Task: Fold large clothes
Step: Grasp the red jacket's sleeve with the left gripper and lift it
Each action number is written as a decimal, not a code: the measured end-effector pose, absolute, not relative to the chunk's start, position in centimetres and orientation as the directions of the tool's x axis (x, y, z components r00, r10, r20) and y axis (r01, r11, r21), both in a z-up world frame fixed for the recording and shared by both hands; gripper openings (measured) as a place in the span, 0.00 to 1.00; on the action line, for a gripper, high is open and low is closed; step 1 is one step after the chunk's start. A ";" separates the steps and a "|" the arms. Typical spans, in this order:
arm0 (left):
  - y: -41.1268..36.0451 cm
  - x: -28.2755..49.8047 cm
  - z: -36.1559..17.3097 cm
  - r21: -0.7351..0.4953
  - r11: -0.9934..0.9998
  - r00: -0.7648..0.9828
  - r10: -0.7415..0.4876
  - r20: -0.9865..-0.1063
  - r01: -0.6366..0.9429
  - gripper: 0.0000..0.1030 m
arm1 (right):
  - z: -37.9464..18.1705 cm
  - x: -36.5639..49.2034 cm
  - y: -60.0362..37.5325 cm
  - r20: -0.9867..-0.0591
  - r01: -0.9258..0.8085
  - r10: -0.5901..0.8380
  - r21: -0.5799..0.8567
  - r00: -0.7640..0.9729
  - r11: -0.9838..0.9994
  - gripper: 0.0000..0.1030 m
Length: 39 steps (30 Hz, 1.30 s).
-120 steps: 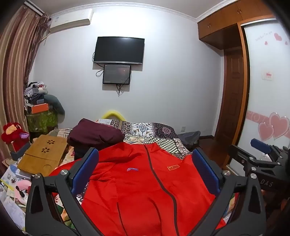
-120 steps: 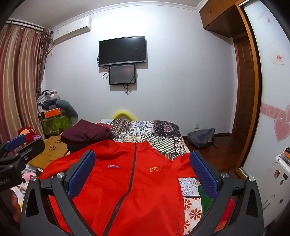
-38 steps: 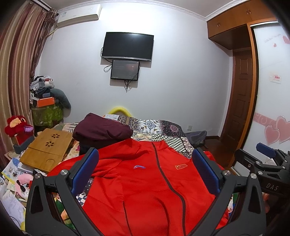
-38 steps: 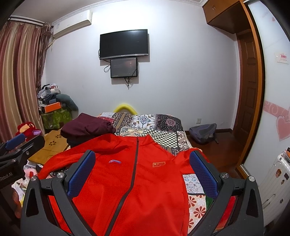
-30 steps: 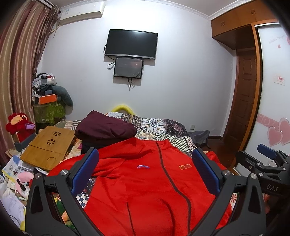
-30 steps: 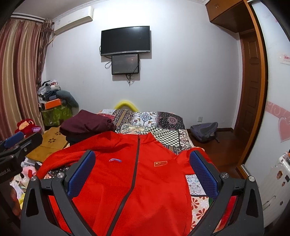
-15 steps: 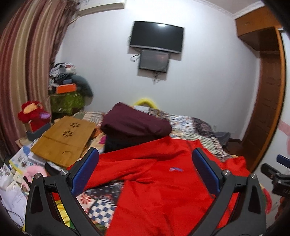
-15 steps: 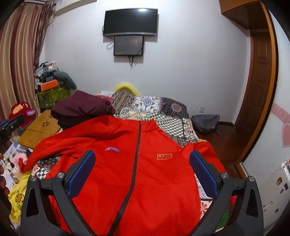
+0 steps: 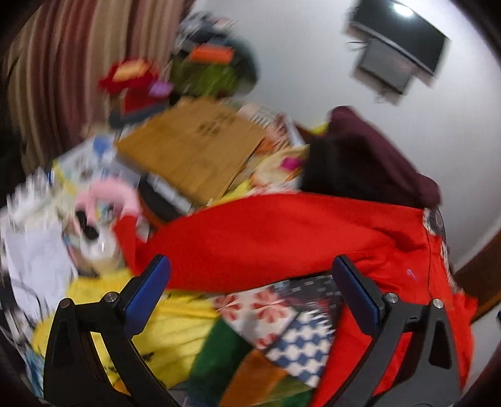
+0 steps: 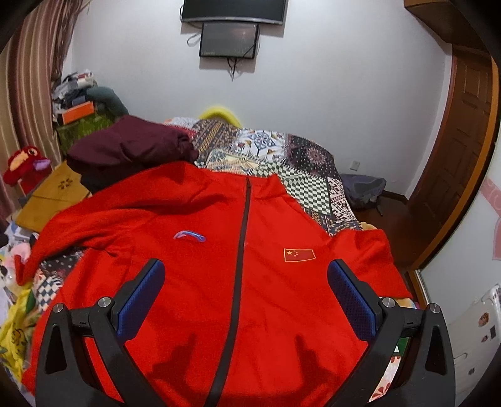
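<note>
The red jacket (image 10: 238,281) lies front-up and zipped on the patchwork bedspread (image 10: 281,162), collar toward the wall-mounted screens (image 10: 233,18), and nothing of it looks folded yet. Its far sleeve (image 9: 281,231) stretches sideways from the jacket's body toward the clutter beside the bed, with the cuff end reaching past the bed edge.

Your left hand-held gripper (image 9: 250,294) is spread wide with nothing between its blue pads, poised just over that sleeve; your right hand-held gripper (image 10: 245,296) is equally wide and empty, hovering over the jacket's chest near the dark zip (image 10: 241,250).

The step in hand looks like taking up the sleeve to lay it across the chest. The left view is badly blurred, so steady your hand before closing. Pinch the sleeve near the cuff, one layer only, and keep clear of the bedspread beneath it. Use the right one to pin the shoulder seam so the jacket's body does not drag. Aim for the sleeve to land straight along the zip.

On the chest, one side of the zip carries a small blue swoosh-like logo (image 10: 189,235) and the other a small flag patch (image 10: 299,254) with yellow stars; no lettering is readable. A folded maroon garment (image 10: 128,147) sits just beyond the jacket's shoulder.
</note>
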<state>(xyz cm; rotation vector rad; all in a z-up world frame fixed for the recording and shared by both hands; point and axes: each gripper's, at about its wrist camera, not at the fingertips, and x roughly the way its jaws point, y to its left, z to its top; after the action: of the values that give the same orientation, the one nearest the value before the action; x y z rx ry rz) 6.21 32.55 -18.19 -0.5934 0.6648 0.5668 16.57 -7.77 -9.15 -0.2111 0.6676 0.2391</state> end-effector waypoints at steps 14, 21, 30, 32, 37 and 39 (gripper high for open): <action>39.0 4.6 -30.1 -0.706 0.371 0.723 -0.118 -0.681 -0.603 0.88 | -10.4 19.0 -5.8 -0.672 -0.293 0.115 -0.156 0.731 0.943 1.00; 40.8 6.6 -31.6 -0.708 0.331 0.721 -0.104 -0.685 -0.624 0.57 | -10.9 19.7 -5.7 -0.685 -0.289 0.103 -0.163 0.722 0.943 1.00; 37.9 8.1 -25.7 -0.339 0.571 0.561 0.270 -0.783 -0.748 0.12 | -10.5 20.0 -6.9 -0.669 -0.255 0.074 -0.177 0.740 0.951 1.00; 37.1 8.4 -23.4 -0.302 0.611 0.574 0.315 -0.755 -0.732 0.09 | -10.3 20.1 -7.2 -0.664 -0.250 0.073 -0.175 0.744 0.952 1.00; 35.3 10.0 -17.9 -0.243 0.683 0.619 0.380 -0.688 -0.689 0.05 | -9.7 20.1 -8.1 -0.646 -0.250 0.089 -0.162 0.758 0.955 1.00; 34.6 10.7 -16.2 -0.220 0.703 0.634 0.403 -0.660 -0.676 0.05 | -9.6 20.0 -8.5 -0.639 -0.249 0.095 -0.155 0.763 0.956 1.00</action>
<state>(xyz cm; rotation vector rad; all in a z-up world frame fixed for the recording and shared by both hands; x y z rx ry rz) 10.75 34.55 -16.22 -0.4816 0.6187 0.6449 20.00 -8.52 -9.56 -0.2377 0.6782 0.1890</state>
